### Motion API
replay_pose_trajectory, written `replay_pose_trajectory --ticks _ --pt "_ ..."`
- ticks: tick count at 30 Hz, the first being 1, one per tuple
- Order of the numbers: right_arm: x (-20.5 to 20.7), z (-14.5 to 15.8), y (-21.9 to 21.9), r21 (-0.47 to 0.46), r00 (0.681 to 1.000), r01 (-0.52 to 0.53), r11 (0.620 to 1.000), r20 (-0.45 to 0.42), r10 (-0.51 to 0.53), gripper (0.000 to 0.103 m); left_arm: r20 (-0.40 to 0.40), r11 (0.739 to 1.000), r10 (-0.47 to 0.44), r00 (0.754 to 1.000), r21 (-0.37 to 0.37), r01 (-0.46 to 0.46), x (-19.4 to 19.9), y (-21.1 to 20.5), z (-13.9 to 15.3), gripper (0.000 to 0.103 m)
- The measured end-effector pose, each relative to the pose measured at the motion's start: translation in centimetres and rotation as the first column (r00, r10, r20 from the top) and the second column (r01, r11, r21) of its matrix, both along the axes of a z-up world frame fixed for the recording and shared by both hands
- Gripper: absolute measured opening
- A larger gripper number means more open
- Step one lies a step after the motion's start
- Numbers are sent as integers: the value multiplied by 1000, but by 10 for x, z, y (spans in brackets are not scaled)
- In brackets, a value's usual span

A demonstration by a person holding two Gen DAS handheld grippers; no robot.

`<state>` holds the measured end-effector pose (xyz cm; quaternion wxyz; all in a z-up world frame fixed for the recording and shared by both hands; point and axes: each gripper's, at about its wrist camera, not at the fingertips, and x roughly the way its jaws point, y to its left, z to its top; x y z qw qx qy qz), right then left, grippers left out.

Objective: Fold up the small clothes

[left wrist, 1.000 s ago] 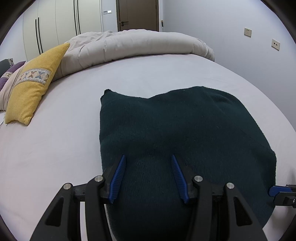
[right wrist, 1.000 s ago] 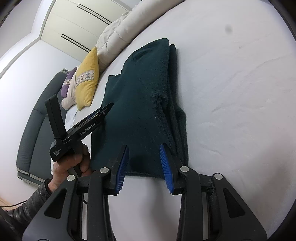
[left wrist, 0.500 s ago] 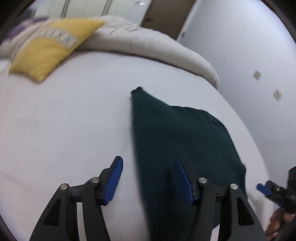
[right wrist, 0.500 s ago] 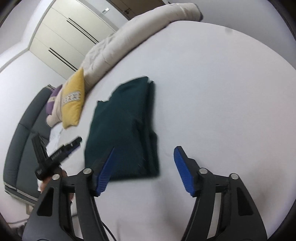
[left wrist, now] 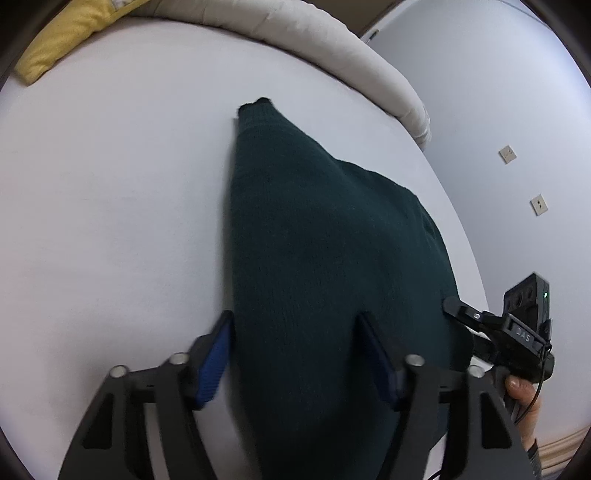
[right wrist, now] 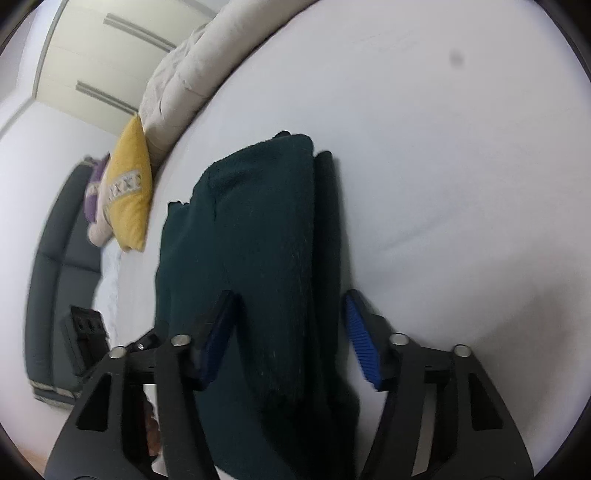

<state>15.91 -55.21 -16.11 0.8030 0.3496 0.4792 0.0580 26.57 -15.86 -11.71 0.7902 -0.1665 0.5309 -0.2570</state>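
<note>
Sweater (left wrist: 325, 266), dark green knit, lies on the white bed sheet (left wrist: 110, 221), already folded lengthwise into a long narrow stack w/ layered edges showing along its right side in the right wrist view (right wrist: 266, 258). Near end of it sits under both tools.

Left gripper (left wrist: 295, 354) is spread wide, blue pads straddling the near-left portion of the sweater; left pad is right at the fabric's left edge, right pad over the cloth. Can't tell if the tips touch the knit. Nothing pinched.

Right gripper (right wrist: 288, 339) is also wide apart, pads bracketing the near-right portion, right pad just off the stacked edge over bare sheet. Nothing held here either. It shows at the sweater's right corner in the left wrist view (left wrist: 458, 306).

Prob reason for this placement: one tool per near corner, so the near end can be lifted evenly and carried toward the far end for a crosswise fold. Wide spread leaves room for the thick layered stack.

Farther out: rolled beige duvet (left wrist: 314, 33) at the head of the bed, yellow pillow (right wrist: 129, 184) w/ a purple one (right wrist: 94, 192) behind it, dark sofa (right wrist: 55, 280) beside the bed, wall sockets (left wrist: 506, 154).
</note>
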Motion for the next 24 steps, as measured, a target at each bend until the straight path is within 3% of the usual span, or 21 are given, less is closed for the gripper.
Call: replay_pose_trajectory --ticks 1,4,9,14,19,24 --pt "4 1 3 -29 1000 -14 999 -5 14 38 0 1000 -2 1000 13 2 1 -3 0 60" --pt "14 4 12 -78 999 -47 996 -14 46 28 7 998 -7 1000 60 7 1 -9 4 55" --pt "14 13 31 -210 999 -45 977 -3 45 23 24 995 -22 999 103 19 -4 -10 12 43" --pt "-3 56 64 -357 997 -40 933 43 60 20 65 988 -40 997 149 30 -20 -3 39 34" --pt "-30 102 112 -385 988 -69 920 104 118 20 112 986 -42 993 165 23 -58 31 75 34" --pt "-72 142 170 -339 970 -114 934 167 179 20 188 982 -50 981 186 14 -113 88 118 34"
